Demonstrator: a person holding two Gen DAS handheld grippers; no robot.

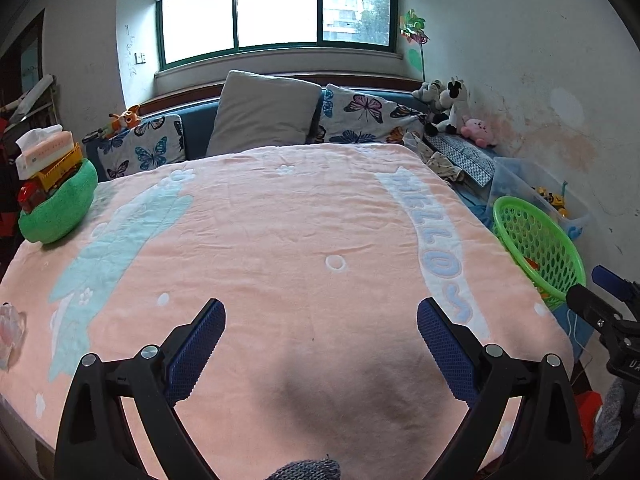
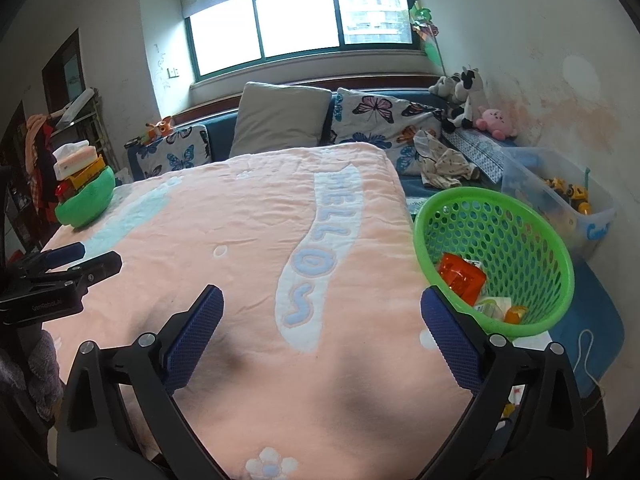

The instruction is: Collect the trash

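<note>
I have both grippers over the bed, pointing down toward the pink blanket (image 1: pixel 280 240). My left gripper (image 1: pixel 320 320) has its jaws spread wide with only blanket between the blue pads, holding nothing. My right gripper (image 2: pixel 322 308) is also wide open and empty; its right finger (image 2: pixel 448 336) sits just in front of the rim of the green basket (image 2: pixel 532 240) in the right wrist view.

The trash is in that basket, which stands at the right edge of the bed: an orange wrapper (image 2: pixel 462 274), a pale crumpled piece (image 2: pixel 494 306) and a small orange scrap (image 2: pixel 516 314) lie at the bottom.

Beyond the basket is a clear plastic bin (image 2: pixel 520 172) with yellow toys inside, against the wall. At the far left corner of the blanket sits a green bowl-shaped cushion (image 1: pixel 60 212) carrying a toy truck and a tissue pack. Pillows (image 1: pixel 260 112) and stuffed animals (image 1: pixel 452 104) line the head of the bed under the window (image 1: pixel 276 12).
</note>
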